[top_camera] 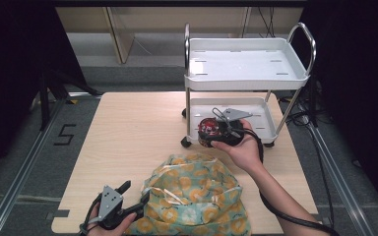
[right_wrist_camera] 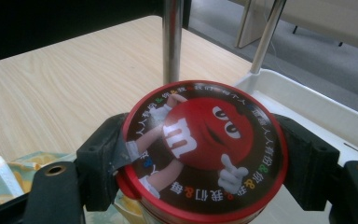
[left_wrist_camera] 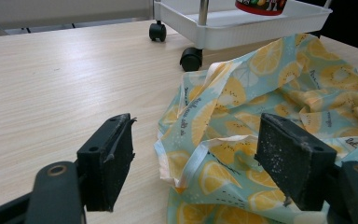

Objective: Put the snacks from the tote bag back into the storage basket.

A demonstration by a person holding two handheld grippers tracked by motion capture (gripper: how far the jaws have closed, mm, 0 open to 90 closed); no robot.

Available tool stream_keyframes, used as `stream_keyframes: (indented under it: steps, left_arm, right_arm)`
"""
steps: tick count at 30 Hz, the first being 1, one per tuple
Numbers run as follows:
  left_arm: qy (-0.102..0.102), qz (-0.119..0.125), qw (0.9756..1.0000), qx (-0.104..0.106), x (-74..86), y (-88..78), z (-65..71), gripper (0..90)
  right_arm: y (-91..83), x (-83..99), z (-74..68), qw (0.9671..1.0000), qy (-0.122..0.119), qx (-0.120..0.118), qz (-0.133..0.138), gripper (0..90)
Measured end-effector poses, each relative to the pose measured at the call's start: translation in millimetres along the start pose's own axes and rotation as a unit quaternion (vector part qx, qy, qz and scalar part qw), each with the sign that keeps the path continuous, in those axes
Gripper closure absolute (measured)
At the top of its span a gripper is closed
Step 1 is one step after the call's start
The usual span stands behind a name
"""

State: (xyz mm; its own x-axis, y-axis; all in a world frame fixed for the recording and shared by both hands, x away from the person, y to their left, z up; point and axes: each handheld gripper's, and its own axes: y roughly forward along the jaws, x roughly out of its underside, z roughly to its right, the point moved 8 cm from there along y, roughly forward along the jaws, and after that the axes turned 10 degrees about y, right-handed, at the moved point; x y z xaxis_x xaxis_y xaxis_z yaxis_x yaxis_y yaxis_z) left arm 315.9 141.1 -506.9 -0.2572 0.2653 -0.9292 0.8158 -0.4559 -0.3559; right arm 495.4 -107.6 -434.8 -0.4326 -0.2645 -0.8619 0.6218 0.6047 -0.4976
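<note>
The right gripper (right_wrist_camera: pixel 200 154) squeezes the red tin (right_wrist_camera: pixel 204 150), so keep it flat and set it softly on the cart shelf (right_wrist_camera: pixel 307 112) just ahead.

At the table's far edge, a tin is held over a cart's lower shelf while a cloth bag lies at the near edge.

The cart (top_camera: pixel 248 73) stands behind the table (top_camera: pixel 128 142), its lower shelf (top_camera: pixel 256 128) reaching over the far edge. The right gripper (top_camera: pixel 211 132) holds the tin (top_camera: pixel 210 129) between its jaws at that shelf's left front corner. The bag (top_camera: pixel 194 194) lies on the table in front of them, near the person. The left gripper (top_camera: pixel 135 194) sits at the bag's left edge, one jaw on the table, the other against the cloth.
</note>
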Motion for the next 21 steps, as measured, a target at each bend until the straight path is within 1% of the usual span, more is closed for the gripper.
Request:
stream_keyframes:
  steps: [1, 3, 5, 7, 8, 9, 10, 11, 12, 13, 14, 15, 17, 18, 19, 20, 21]
  left_arm:
    - [-0.001, 0.003, 1.0000, 0.001, -0.2, 0.8, 0.1, 26.7]
    - [0.000, 0.002, 1.0000, 0.000, -0.4, 0.7, 0.1, 26.6]
    - [0.000, 0.002, 1.0000, 0.000, -0.5, 0.5, 0.3, 26.6]
    - [0.001, 0.001, 1.0000, 0.000, -0.3, 0.7, 0.0, 26.6]
    - [-0.002, 0.001, 1.0000, 0.000, -0.1, 0.8, 0.2, 26.6]
    - [0.001, 0.002, 1.0000, 0.001, -0.1, 0.9, -0.1, 26.6]
    - [0.000, 0.002, 1.0000, 0.000, -0.2, 0.8, -0.1, 26.6]
    - [0.000, 0.002, 1.0000, 0.000, -0.3, 0.7, 0.0, 26.6]
    - [0.001, 0.002, 1.0000, 0.000, -0.4, 0.7, -0.2, 26.6]
    - [0.001, 0.000, 1.0000, -0.001, -0.3, 0.2, -0.3, 26.6]
    - [-0.002, 0.000, 1.0000, -0.003, -0.2, 0.1, -0.2, 26.6]
    - [-0.002, 0.000, 1.0000, -0.003, -0.1, 0.1, -0.3, 26.6]
    - [-0.001, -0.001, 1.0000, -0.004, 0.1, -0.2, -0.6, 26.6]
    - [-0.002, 0.000, 1.0000, -0.004, -0.1, -0.2, -0.5, 26.6]
    - [-0.002, 0.000, 1.0000, -0.004, -0.2, -0.3, -0.5, 26.6]
    - [-0.002, 0.000, 1.0000, -0.004, -0.3, -0.4, -0.5, 26.6]
    - [-0.002, 0.001, 1.0000, -0.004, -0.3, -0.3, -0.6, 26.6]
  right_arm:
    - [0.9, 0.8, -0.7, 1.0000, 0.003, -0.005, -0.004, 26.9]
    - [1.4, 0.5, 1.0, 1.0000, -0.001, -0.004, -0.004, 26.9]
    - [1.7, 0.6, 1.7, 1.0000, 0.002, -0.005, -0.006, 26.9]
    - [2.4, 0.1, 2.7, 1.0000, -0.001, -0.005, -0.006, 26.9]
    - [3.2, -0.9, 3.8, 1.0000, -0.007, -0.004, -0.001, 26.9]
    - [2.8, -0.4, 3.5, 1.0000, 0.001, -0.005, -0.006, 26.9]
    - [2.9, -0.8, 3.9, 1.0000, 0.000, -0.005, -0.006, 26.9]
    - [2.9, -1.2, 3.8, 1.0000, 0.005, -0.002, -0.005, 26.9]
    - [3.6, -2.4, 4.7, 1.0000, -0.006, -0.005, -0.003, 26.9]
    - [3.9, -3.2, 5.3, 1.0000, -0.006, -0.003, -0.001, 26.9]
    - [2.9, -2.1, 3.6, 1.0000, 0.005, -0.003, -0.008, 26.9]
    - [3.7, -3.0, 4.6, 1.0000, -0.002, -0.003, -0.007, 26.9]
    - [3.8, -3.3, 3.9, 1.0000, 0.001, -0.001, -0.008, 26.9]
    - [4.7, -4.7, 5.7, 1.0000, -0.006, 0.003, -0.002, 26.9]
    - [5.2, -4.6, 5.6, 0.9999, -0.009, -0.001, -0.005, 26.9]
    - [5.2, -3.9, 4.5, 1.0000, 0.001, -0.002, -0.009, 26.9]
    - [5.4, -4.3, 5.0, 1.0000, 0.000, -0.002, -0.009, 26.9]
